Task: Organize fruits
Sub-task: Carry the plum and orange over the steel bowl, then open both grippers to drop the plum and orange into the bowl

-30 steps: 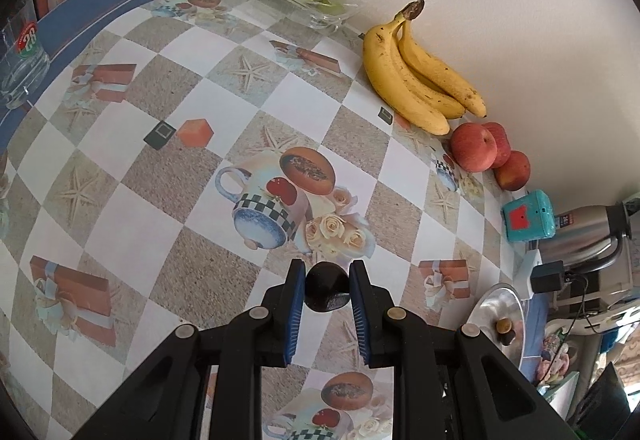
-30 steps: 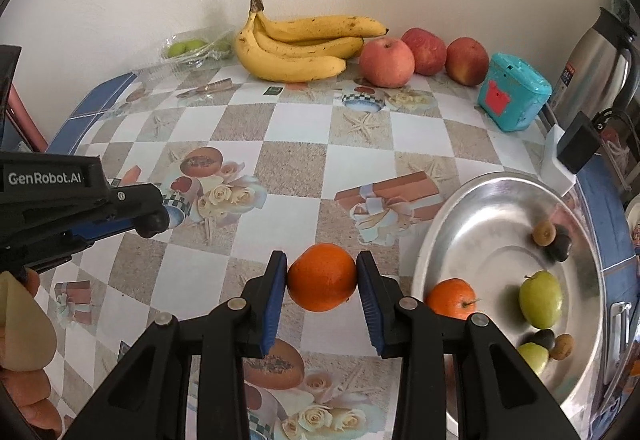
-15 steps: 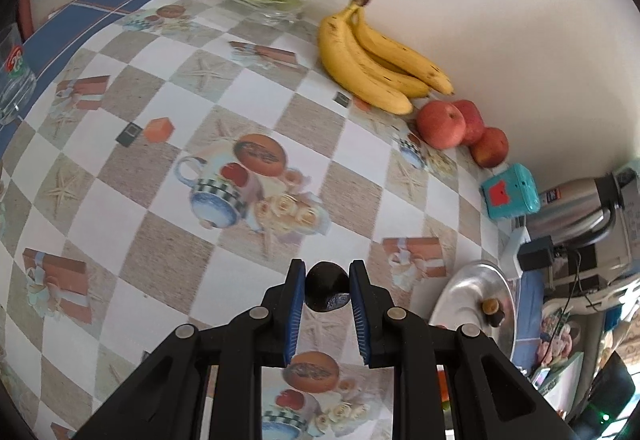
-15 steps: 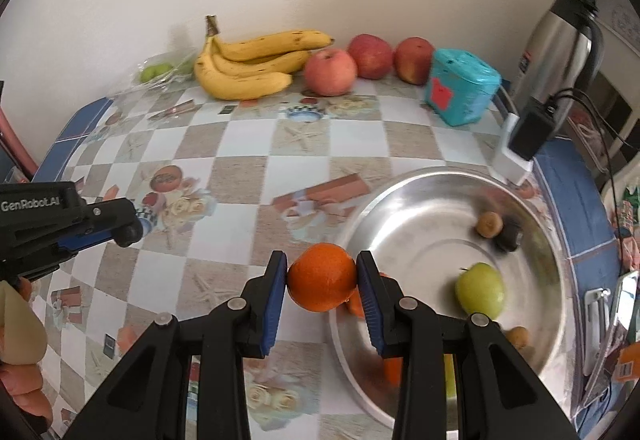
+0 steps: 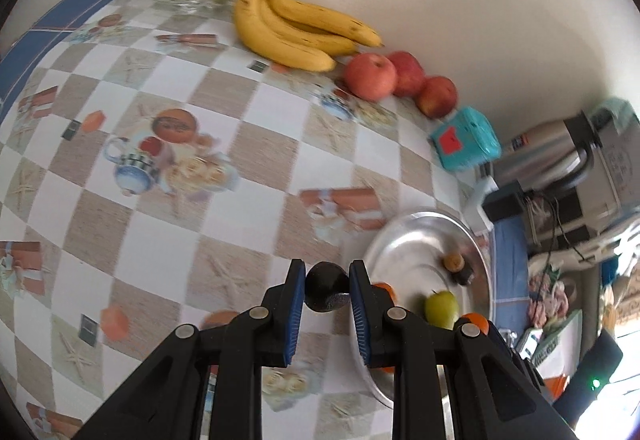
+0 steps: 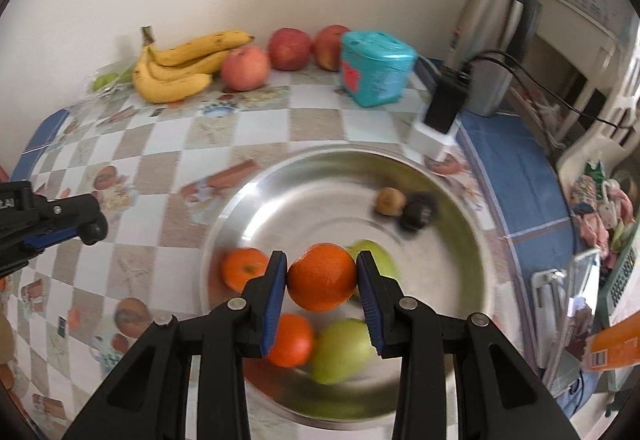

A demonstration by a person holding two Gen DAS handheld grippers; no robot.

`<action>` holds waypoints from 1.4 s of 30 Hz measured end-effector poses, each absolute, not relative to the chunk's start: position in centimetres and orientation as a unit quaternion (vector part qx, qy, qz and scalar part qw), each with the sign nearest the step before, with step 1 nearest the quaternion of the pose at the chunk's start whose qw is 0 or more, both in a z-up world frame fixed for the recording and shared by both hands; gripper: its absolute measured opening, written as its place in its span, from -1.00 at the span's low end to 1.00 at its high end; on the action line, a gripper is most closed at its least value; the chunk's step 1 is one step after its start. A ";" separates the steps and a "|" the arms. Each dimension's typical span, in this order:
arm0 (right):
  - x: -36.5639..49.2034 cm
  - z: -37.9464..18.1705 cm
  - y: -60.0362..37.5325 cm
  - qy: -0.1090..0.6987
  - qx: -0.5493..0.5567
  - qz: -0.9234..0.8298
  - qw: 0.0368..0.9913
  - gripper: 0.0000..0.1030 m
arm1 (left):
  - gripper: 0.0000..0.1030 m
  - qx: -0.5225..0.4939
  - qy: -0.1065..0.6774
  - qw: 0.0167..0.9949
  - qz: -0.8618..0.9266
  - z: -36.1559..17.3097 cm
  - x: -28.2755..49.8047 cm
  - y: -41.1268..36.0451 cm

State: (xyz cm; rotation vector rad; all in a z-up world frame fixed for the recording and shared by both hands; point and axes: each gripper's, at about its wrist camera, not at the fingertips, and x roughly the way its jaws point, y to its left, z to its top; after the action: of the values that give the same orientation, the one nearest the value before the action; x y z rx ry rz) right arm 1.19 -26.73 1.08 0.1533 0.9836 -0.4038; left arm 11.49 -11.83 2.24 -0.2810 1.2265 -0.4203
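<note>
A: Left wrist view first. The left gripper [image 5: 326, 290] is clenched on a small dark round fruit [image 5: 327, 287], pinched across its middle between the blue pads [image 5: 293, 310]. Beyond the right finger and a little lower lies the steel bowl [image 5: 404, 240]; in it a green pear [image 5: 441, 308], a brown fruit and a dark one. Far ahead of the fingertips, by the wall: bananas [image 5: 294, 31], three red apples [image 5: 370, 76], a teal box [image 5: 466, 139].

B: Handling?

A: My guess is light and smooth-skinned. A near-ball like that could squirt out if the pads sit off its widest line. They look centred. What kind of fruit it is, I cannot tell.

B: Right wrist view?

A: The right gripper [image 6: 322, 280] grasps an orange [image 6: 322, 276] at its equator, both pads [image 6: 276, 300] pressed on the peel. It hangs over the bowl's [image 6: 460, 224] inside. Left of the left finger, another orange [image 6: 244, 272]; behind the held one, a green pear [image 6: 378, 260]; under the fingers, a third orange [image 6: 291, 340] and a second pear [image 6: 340, 354]. Off to the far left, the other gripper's tip with its dark fruit [image 6: 93, 228] is over the tablecloth [image 6: 168, 143], not yet over the bowl.

B: The orange's feel?

A: Likely firm, moderately heavy, with a pebbled rind that grips well. Dropped, it may roll against the pears, so I would set it low.
</note>
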 end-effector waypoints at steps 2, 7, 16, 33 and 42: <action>0.4 1.0 -27.9 0.470 0.079 -0.203 0.856 -0.28 | -0.53 -0.124 0.572 0.785 -0.204 2.2 10.8 -12.9; -1.2 0.9 -30.2 0.467 0.099 -0.222 0.850 -0.28 | -0.53 -0.109 0.579 0.777 -0.221 1.9 9.5 -15.1; -2.6 0.3 -32.5 0.465 0.118 -0.242 0.843 -0.28 | -0.53 -0.082 0.589 0.771 -0.229 0.8 8.0 -17.1; -2.5 -1.8 -34.4 0.463 0.161 -0.250 0.835 -0.27 | -0.53 -0.054 0.599 0.762 -0.240 -0.7 7.6 -19.0; -2.3 -2.2 -34.5 0.467 0.163 -0.247 0.833 -0.27 | -0.49 -0.050 0.606 0.756 -0.242 -1.2 7.6 -19.2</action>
State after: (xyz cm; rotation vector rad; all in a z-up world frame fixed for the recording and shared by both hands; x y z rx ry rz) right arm -2.28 -34.46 -2.21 0.3450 0.9902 -0.5244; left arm 7.65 -19.18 -1.15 -0.1081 1.3209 -0.5271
